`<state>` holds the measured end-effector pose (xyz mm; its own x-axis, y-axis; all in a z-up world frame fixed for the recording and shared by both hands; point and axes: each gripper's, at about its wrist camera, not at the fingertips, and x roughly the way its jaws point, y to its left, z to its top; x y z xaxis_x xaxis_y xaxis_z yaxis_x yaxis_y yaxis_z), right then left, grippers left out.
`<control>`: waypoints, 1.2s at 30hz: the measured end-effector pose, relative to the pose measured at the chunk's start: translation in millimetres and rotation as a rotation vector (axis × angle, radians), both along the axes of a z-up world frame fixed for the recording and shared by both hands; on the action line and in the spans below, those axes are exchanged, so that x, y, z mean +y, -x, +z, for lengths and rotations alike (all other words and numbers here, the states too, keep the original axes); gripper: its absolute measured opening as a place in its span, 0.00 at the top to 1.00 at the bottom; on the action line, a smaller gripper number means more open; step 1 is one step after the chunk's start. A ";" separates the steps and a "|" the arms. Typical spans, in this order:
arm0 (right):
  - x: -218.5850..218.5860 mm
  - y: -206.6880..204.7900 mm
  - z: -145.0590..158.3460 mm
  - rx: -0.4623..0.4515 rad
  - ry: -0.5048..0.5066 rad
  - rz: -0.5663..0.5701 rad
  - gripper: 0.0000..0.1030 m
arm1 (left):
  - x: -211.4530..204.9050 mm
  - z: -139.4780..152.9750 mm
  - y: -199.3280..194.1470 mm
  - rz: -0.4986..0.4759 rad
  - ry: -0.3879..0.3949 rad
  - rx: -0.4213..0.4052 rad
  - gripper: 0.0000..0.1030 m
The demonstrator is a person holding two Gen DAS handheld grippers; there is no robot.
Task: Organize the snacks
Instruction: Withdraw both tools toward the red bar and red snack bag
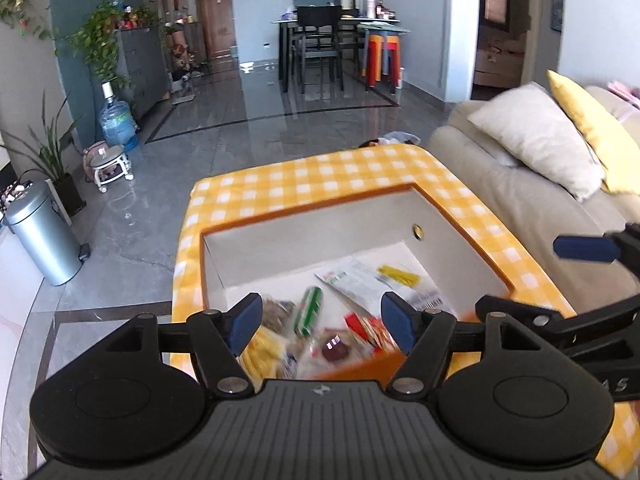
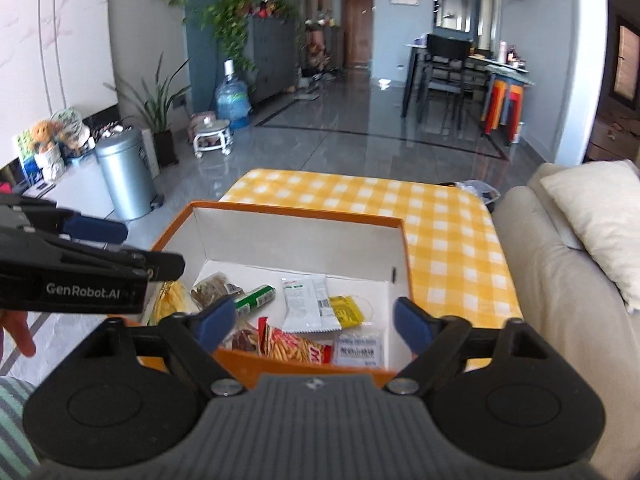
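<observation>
An orange box (image 2: 296,214) with a white inside stands on a table under a yellow checked cloth (image 2: 440,232). In it lie a green tube (image 2: 256,298), a white packet (image 2: 306,304), a yellow packet (image 2: 346,310), a red packet of sticks (image 2: 296,346), a brown snack (image 2: 216,286) and a labelled clear packet (image 2: 358,346). My right gripper (image 2: 314,320) hangs open above the box's near edge, holding nothing. My left gripper (image 1: 320,320) is open too, over the box (image 1: 312,208) and its blurred snacks such as the green tube (image 1: 310,310).
A beige sofa (image 2: 560,280) with a white cushion (image 2: 600,220) runs along the table's right side. A silver bin (image 2: 124,172) stands on the floor at left. A fingertip (image 2: 24,344) shows under the left gripper's body. Dining table and chairs (image 2: 452,76) are far back.
</observation>
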<state>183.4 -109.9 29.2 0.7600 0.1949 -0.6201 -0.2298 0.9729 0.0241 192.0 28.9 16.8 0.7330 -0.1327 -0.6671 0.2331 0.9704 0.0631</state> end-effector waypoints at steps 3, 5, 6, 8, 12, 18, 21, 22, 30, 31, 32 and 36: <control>-5.8 23.0 -1.4 -0.005 0.000 -0.011 0.09 | -2.5 -5.1 16.7 -0.019 0.006 0.006 0.22; -9.6 35.4 -6.4 0.006 0.003 -0.011 0.04 | -1.6 -10.1 28.3 -0.016 0.031 0.006 0.22; -12.2 41.2 -9.3 0.008 0.006 -0.014 0.04 | -1.3 -12.3 32.7 -0.014 0.042 0.008 0.22; -17.7 52.4 -15.8 0.015 0.022 -0.034 0.04 | -0.8 -17.5 40.9 0.010 0.061 0.016 0.22; -30.0 72.2 -29.3 0.029 0.060 -0.090 0.04 | -3.5 -32.8 54.9 0.057 0.083 0.041 0.22; -47.7 83.2 -59.5 0.113 0.051 -0.118 0.04 | -11.7 -62.3 69.7 0.022 0.117 0.151 0.20; -50.2 84.6 -79.6 0.158 0.070 -0.073 0.04 | -15.5 -79.2 70.5 -0.001 0.114 0.208 0.20; -51.7 83.6 -86.6 0.180 0.071 -0.060 0.04 | -17.1 -83.8 70.4 -0.014 0.104 0.215 0.20; -54.2 77.7 -134.6 0.340 0.044 0.009 0.04 | -30.7 -117.3 66.6 -0.051 0.049 0.351 0.20; -53.6 76.9 -136.9 0.345 0.045 0.010 0.04 | -31.6 -119.7 65.3 -0.057 0.049 0.351 0.20; -52.5 74.9 -138.7 0.347 0.049 0.012 0.04 | -32.1 -120.8 64.8 -0.061 0.045 0.351 0.20; -44.7 72.4 -145.3 0.343 0.084 0.039 0.08 | -31.7 -122.1 61.1 -0.059 0.031 0.339 0.20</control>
<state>111.0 -154.6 -116.1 0.4972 0.1575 -0.8532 -0.2595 0.9654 0.0269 130.9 -2.8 -105.3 0.4611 -0.1928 -0.8661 0.2919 0.9547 -0.0571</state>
